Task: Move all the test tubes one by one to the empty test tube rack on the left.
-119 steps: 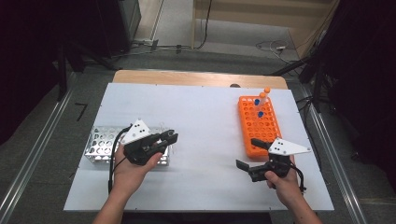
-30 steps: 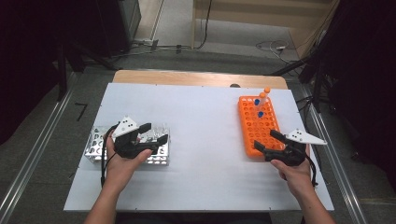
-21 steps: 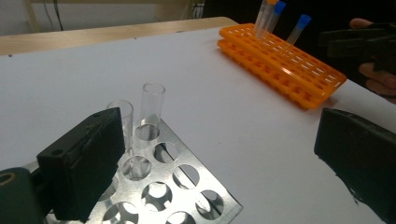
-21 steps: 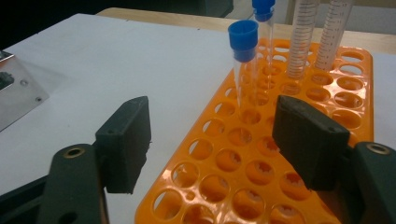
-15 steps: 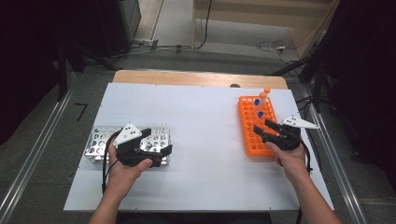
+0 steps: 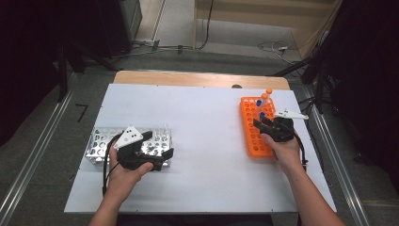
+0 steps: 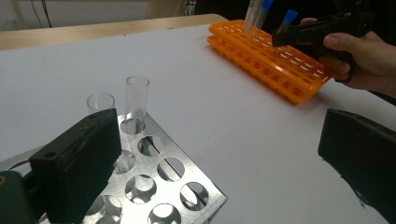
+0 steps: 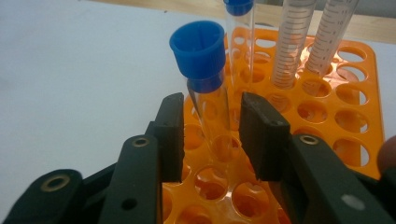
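An orange rack (image 6: 256, 136) lies at the right of the white table (image 6: 207, 117). A clear tube with a blue cap (image 8: 198, 51) stands in it. My right gripper (image 8: 211, 135) reaches over the rack (image 8: 355, 121) with that tube between its jaws. The jaws have just been closing, and a thin gap still shows on each side of the glass. In the high view the right gripper (image 6: 261, 121) sits at the rack's middle. My left gripper (image 6: 160, 144) hangs wide open over a metal rack (image 6: 101, 143) holding two clear uncapped tubes (image 7: 136, 100).
Behind the tube stand another blue-capped tube (image 8: 238, 7) and two graduated tubes (image 8: 292, 42). The metal rack's (image 7: 187, 191) near holes hold nothing. A wooden strip (image 6: 197, 77) borders the far table edge. Dark stands and cables surround the table.
My right gripper moved forward and left from beside the orange rack to over it, and its jaws narrowed around the blue-capped tube. The left gripper's jaws spread wider and it stayed over the metal rack.
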`<move>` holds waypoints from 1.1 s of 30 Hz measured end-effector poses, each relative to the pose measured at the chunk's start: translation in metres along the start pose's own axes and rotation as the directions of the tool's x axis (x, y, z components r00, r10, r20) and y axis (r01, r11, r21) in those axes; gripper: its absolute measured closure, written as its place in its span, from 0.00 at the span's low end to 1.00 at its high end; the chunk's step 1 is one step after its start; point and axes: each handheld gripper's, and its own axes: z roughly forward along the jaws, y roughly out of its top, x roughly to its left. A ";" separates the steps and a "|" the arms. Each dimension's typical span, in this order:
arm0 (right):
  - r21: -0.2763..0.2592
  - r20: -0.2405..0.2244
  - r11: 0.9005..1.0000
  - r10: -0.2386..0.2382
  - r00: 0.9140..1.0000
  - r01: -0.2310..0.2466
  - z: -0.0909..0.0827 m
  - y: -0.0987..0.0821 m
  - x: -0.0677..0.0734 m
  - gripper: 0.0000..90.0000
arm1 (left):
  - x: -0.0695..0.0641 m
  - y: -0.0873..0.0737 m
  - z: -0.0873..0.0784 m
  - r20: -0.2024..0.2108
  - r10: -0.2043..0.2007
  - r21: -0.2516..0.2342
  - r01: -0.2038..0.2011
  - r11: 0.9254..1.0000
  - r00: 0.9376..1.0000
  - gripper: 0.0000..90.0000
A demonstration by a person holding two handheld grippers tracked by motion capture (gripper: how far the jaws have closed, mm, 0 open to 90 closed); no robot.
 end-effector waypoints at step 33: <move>-0.150 0.020 0.988 -0.028 0.999 0.031 -0.040 0.008 0.024 0.83 | -0.020 0.007 0.011 0.057 0.040 0.001 -0.040 0.999 0.998 0.01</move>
